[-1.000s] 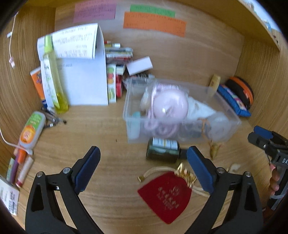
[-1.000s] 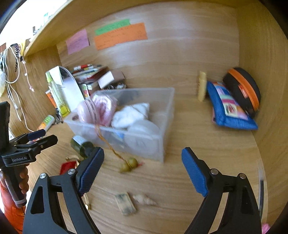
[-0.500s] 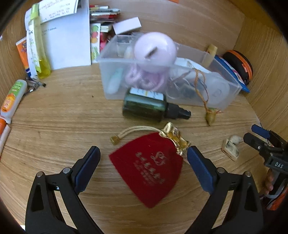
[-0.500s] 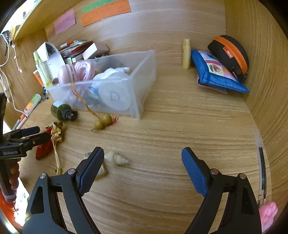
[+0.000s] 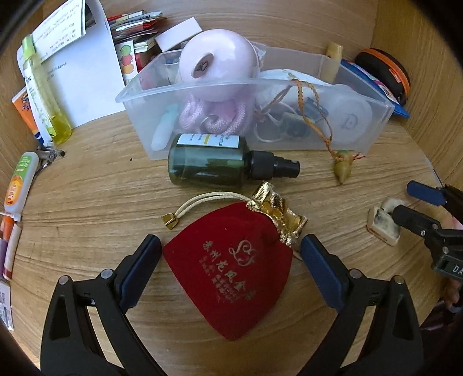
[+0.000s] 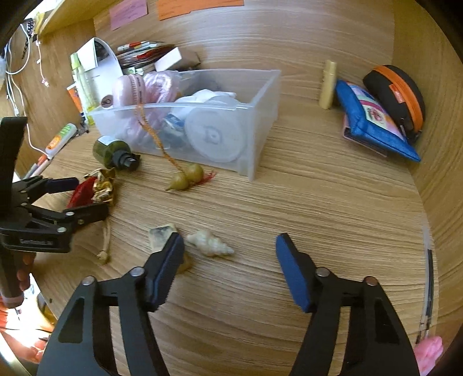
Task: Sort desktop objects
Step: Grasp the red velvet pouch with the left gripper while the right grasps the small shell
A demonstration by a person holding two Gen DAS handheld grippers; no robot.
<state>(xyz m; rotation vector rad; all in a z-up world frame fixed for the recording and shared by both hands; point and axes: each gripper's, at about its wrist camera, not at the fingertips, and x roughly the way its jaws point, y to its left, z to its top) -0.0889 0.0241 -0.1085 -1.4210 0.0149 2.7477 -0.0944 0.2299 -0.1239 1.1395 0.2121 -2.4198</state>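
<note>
A wood-grain worktop (image 6: 318,202) sits walled in by wooden panels, sticky notes (image 6: 199,5) on the back one. A clear bin (image 5: 376,115) stands mid-surface, a green bottle (image 5: 208,163) lying against it. The left hand-held gripper (image 5: 231,257) straddles a red pouch (image 5: 231,277), jaws apart. The right hand-held gripper (image 6: 228,257) has just been closing, jaws still apart, a shell (image 6: 209,244) between them untouched.

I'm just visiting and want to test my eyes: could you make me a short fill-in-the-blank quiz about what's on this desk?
1. The pouch between the left gripper's open fingers is ____ in colour.
2. The dark green bottle lies on its ____.
3. The pink ball sits in the clear plastic ____.
4. The seashell lies between the right gripper's ____ jaws.

Missing words: red; side; bin; open
</note>
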